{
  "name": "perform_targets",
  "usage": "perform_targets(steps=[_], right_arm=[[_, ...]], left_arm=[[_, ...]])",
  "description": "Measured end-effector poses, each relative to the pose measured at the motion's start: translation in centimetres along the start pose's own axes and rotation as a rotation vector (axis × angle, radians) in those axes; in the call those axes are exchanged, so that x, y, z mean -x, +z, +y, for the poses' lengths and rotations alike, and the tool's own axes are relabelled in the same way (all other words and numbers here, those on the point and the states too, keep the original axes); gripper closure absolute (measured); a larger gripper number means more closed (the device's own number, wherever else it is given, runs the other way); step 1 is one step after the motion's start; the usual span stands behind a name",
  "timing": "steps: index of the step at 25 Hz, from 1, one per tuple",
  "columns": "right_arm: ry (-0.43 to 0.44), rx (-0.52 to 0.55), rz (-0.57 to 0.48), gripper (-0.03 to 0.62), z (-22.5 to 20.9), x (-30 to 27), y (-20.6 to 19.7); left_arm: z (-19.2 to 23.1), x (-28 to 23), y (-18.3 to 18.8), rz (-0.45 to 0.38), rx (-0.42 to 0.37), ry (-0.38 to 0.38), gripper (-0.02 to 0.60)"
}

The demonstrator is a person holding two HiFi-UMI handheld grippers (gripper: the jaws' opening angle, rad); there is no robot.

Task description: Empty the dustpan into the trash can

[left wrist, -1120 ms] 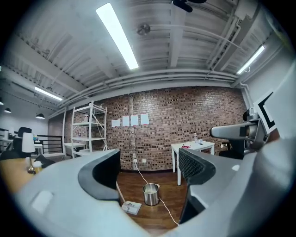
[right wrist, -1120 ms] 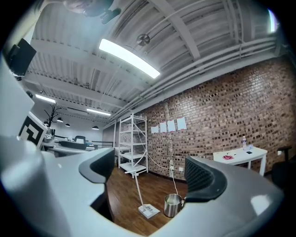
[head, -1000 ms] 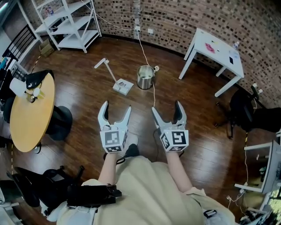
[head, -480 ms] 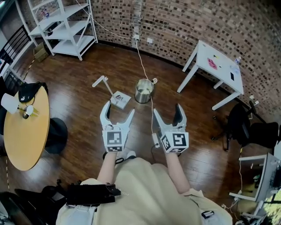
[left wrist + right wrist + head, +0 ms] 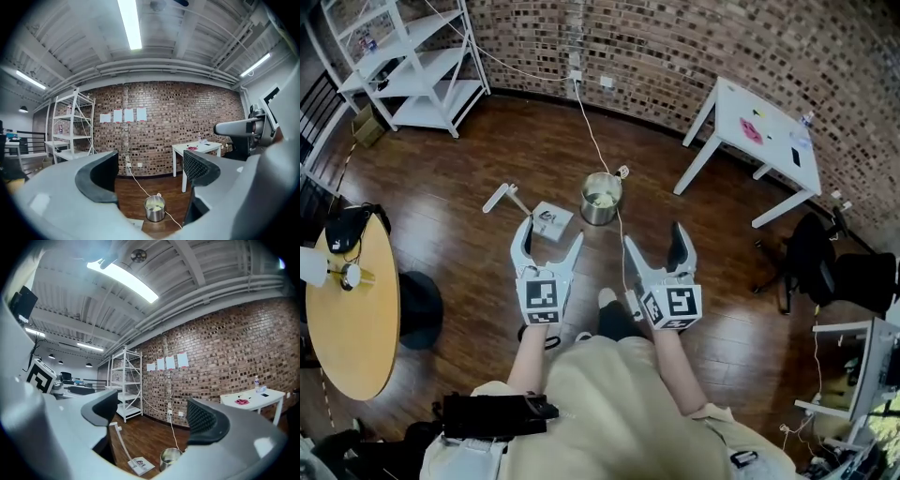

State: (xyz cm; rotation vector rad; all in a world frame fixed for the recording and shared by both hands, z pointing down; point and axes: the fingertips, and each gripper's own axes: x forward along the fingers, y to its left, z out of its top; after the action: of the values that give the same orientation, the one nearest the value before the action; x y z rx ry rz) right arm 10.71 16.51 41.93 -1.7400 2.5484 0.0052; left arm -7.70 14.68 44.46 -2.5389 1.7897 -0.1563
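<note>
A white dustpan lies flat on the wood floor, its long handle reaching to the left. A metal trash can with pale scraps inside stands just right of it. Held level above the floor, my left gripper is open and empty, its tips over the dustpan's near edge in the head view. My right gripper is open, its jaws closing with nothing between them, short of the can. The left gripper view frames the can between the jaws. The right gripper view shows dustpan and can low ahead.
A white cable runs from the brick wall past the can toward my feet. A white table stands at the right, white shelves at the far left, a round wooden table at the near left, a black chair at the right.
The person has walked forward with both grippers. The dustpan and the can now lie much nearer to the jaw tips. Both grippers stay empty.
</note>
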Motion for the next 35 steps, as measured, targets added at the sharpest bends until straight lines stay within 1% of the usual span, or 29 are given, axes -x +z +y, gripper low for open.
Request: perform_targets(steps=[3, 7, 13, 17, 21, 24, 29, 32, 35], right_arm=[[-0.009, -0.021, 0.009, 0.149, -2.1, -2.6, -1.3], [0.010, -0.044, 0.006, 0.149, -5.3, -8.1, -2.1], [0.079, -0.029, -0.004, 0.149, -8.9, -18.3, -1.3], [0.118, 0.001, -0.010, 0.149, -12.3, -24.2, -0.8], [0.143, -0.022, -0.020, 0.151, -15.6, -29.2, -0.5], [0.167, -0.046, -0.006, 0.151, -16.2, -31.7, -1.4], [0.212, -0.075, 0.032, 0.151, -15.4, -34.7, -2.8], [0.206, -0.081, 0.020, 0.151, -15.8, -36.5, -2.4], [0.186, -0.092, 0.014, 0.156, -16.8, -37.6, -2.3]], left_arm=[[0.2, -2.9, -1.0, 0.015, 0.004, -0.006, 0.163], [1.7, -8.0, -0.9, 0.016, -0.001, 0.026, 0.164], [4.9, -17.2, 1.2, -0.001, -0.016, 0.092, 0.164], [5.6, -23.6, 2.6, -0.023, -0.019, 0.118, 0.164], [5.8, -29.2, 3.8, -0.028, -0.027, 0.136, 0.167], [6.1, -31.6, 3.5, -0.011, -0.034, 0.141, 0.169], [7.8, -33.5, 2.4, 0.038, -0.030, 0.152, 0.173], [8.9, -34.8, 2.8, 0.042, -0.040, 0.149, 0.173], [9.5, -36.1, 3.1, 0.041, -0.048, 0.130, 0.173]])
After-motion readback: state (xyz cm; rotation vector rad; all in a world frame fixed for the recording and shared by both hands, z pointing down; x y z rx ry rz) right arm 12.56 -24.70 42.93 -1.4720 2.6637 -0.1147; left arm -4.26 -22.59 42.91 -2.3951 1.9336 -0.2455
